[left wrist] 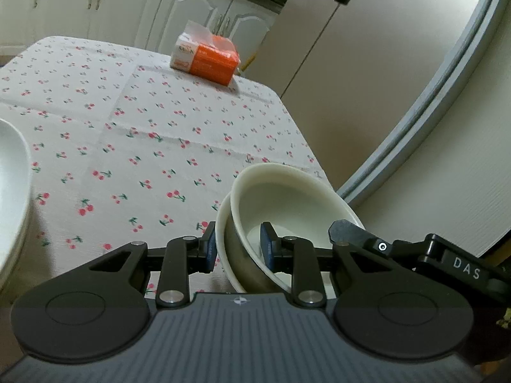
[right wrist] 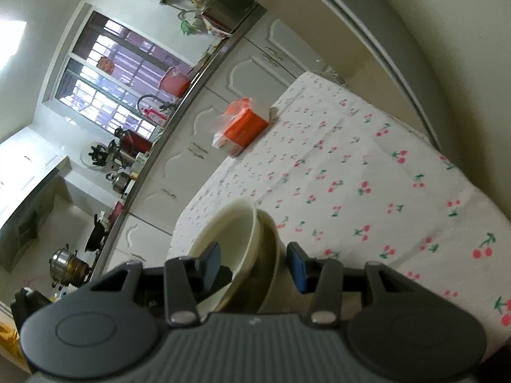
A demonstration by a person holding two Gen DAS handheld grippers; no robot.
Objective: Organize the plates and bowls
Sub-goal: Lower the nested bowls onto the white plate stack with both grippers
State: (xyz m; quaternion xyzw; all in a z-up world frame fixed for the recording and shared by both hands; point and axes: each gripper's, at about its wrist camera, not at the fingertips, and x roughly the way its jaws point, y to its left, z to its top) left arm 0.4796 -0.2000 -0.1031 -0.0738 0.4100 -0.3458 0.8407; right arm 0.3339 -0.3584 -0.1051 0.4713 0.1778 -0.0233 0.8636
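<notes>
Two nested cream bowls [left wrist: 281, 204] are held tilted above the cherry-print tablecloth [left wrist: 153, 146]. My left gripper [left wrist: 238, 245] is shut on their near rim, one pad outside and one inside. The right gripper's black body [left wrist: 383, 245] shows at the right of that view. In the right wrist view my right gripper [right wrist: 255, 261] straddles the other side of the same bowls [right wrist: 236, 239]; its jaws stand either side of the rims, contact unclear. A white plate [left wrist: 12, 191] sits at the left edge of the left wrist view.
An orange tissue box [left wrist: 207, 59] stands at the table's far end, also in the right wrist view [right wrist: 246, 127]. White cabinets [left wrist: 95, 3] and a fridge [left wrist: 367, 63] lie beyond. The table's right edge [left wrist: 306, 140] is close to the bowls.
</notes>
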